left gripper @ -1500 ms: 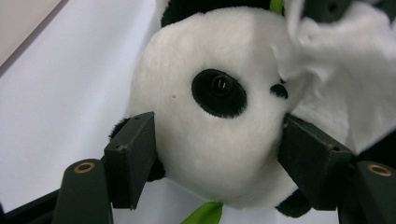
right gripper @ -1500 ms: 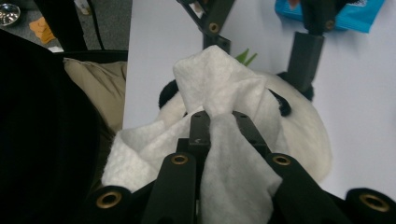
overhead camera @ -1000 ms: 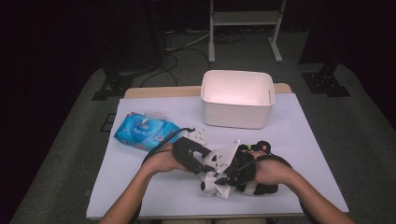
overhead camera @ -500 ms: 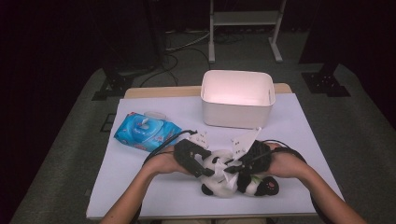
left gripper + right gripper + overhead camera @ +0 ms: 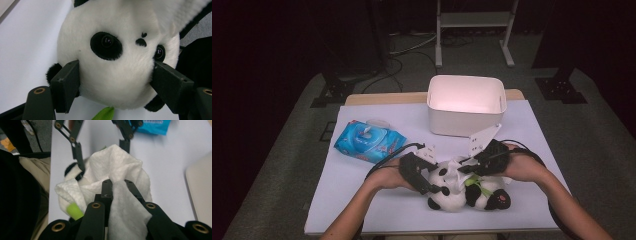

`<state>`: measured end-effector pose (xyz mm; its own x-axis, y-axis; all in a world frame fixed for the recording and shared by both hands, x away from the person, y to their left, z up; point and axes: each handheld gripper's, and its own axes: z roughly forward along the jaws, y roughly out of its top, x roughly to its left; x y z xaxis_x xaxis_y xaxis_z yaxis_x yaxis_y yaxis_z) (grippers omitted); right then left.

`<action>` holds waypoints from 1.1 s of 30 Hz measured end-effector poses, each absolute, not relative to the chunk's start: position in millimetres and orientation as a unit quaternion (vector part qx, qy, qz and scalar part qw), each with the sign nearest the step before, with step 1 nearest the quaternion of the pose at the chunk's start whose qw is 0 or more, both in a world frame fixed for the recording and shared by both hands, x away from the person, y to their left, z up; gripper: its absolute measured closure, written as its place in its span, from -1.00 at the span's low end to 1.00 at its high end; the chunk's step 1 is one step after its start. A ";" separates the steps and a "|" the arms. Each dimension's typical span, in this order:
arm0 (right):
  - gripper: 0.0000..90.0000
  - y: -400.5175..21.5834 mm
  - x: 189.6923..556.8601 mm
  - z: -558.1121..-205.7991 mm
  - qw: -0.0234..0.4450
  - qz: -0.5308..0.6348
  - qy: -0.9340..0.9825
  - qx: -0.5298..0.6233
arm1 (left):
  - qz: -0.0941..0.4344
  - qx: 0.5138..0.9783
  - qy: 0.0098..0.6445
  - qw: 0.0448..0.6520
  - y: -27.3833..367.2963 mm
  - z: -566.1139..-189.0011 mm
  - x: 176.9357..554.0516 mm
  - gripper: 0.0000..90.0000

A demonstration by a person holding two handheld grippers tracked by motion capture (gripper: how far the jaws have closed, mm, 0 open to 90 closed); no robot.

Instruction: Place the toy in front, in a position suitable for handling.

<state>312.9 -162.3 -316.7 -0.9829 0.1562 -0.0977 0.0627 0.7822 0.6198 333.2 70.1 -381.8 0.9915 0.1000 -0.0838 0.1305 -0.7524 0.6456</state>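
Note:
A black-and-white panda plush (image 5: 484, 196) lies on its side near the table's front edge. My left gripper (image 5: 438, 186) is shut on its head: in the left gripper view both pads (image 5: 66, 85) press the white cheeks of the panda's head (image 5: 117, 60). Its jaws have just been opening slightly with the head still between them. My right gripper (image 5: 466, 170) is shut on a white wet wipe (image 5: 455, 172). In the right gripper view the wipe (image 5: 117, 167) bunches over the panda in front of my right gripper (image 5: 117, 183), with the left gripper's fingers (image 5: 80, 157) beyond it.
A white plastic bin (image 5: 466, 105) stands at the back centre of the white table cover (image 5: 377, 200). A blue pack of wipes (image 5: 369, 140) lies at the left. The person's forearms come in over the front edge, and cables trail from both grippers.
The right gripper has moved right and a little up with the wipe in it. The panda's body now lies further out to the right. The left hand has stayed in place.

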 end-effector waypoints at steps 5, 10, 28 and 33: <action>0.77 -175.3 315.7 -323.9 0.070 0.318 0.942 0.075 | -0.023 0.935 0.063 0.347 70.5 -381.9 333.8 -0.45; 0.77 -191.3 314.3 -329.4 0.065 0.327 0.938 0.093 | -0.022 0.937 0.061 0.342 69.4 -381.0 333.2 -0.45; 0.76 -246.2 303.6 -342.0 0.069 0.312 0.936 0.147 | -0.028 0.937 0.068 0.342 68.5 -379.6 334.6 -0.49; 0.77 -242.8 300.8 -354.2 0.053 0.317 0.936 0.146 | -0.037 0.934 0.069 0.348 70.4 -376.0 334.4 -0.55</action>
<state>300.8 -242.8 -354.2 -0.9519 0.3063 -0.0062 0.2397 0.7571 0.6078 334.4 70.4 -376.0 0.9876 0.1032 -0.1181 0.1553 -0.7477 0.6456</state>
